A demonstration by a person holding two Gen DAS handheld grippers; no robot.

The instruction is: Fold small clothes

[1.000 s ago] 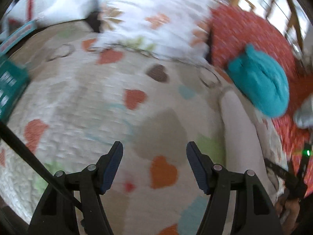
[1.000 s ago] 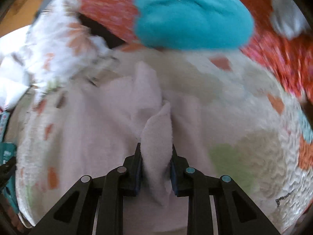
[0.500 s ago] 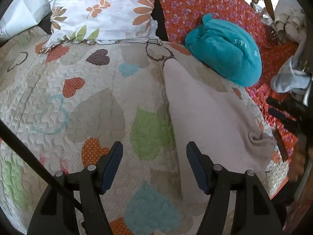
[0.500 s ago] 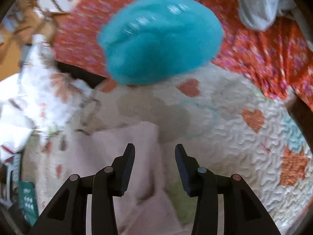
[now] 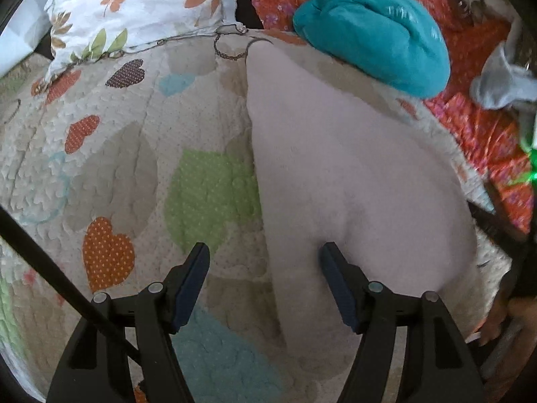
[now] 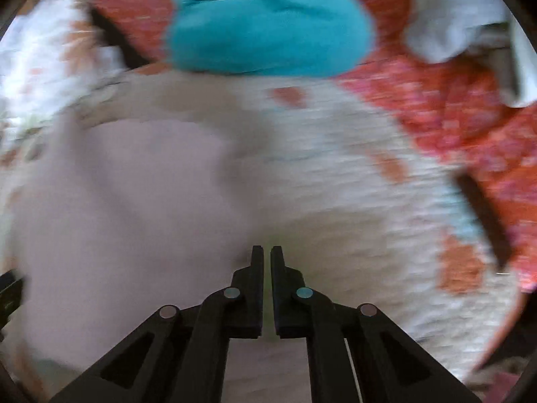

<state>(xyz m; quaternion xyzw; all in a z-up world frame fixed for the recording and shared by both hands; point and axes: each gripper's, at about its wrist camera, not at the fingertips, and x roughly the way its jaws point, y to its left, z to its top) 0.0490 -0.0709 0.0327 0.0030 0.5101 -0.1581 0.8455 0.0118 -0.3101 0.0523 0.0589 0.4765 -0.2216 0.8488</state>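
A pale pink garment (image 5: pixel 335 168) lies spread flat on the heart-patterned quilt (image 5: pixel 117 168). My left gripper (image 5: pixel 265 258) hovers low over the garment's left edge. Its jaws are opening, one fingertip over the quilt and the other over the pink cloth, pressing on nothing. In the blurred right wrist view the pink garment (image 6: pixel 117 201) fills the left half. My right gripper (image 6: pixel 267 250) is shut just beside the garment's right edge, over the quilt (image 6: pixel 335 184), with no cloth seen between its fingers.
A teal bundle (image 5: pixel 376 30) sits behind the garment on a red floral sheet (image 5: pixel 486 117). A flowered pillow (image 5: pixel 134 3) lies at the back left and a grey garment (image 5: pixel 503 80) at the right. A person's hand (image 5: pixel 500 319) shows at the lower right.
My right gripper let go of the pink fold it pinched, opened, then shut empty. My left gripper swept right across the quilt and down until it straddles the garment's left edge.
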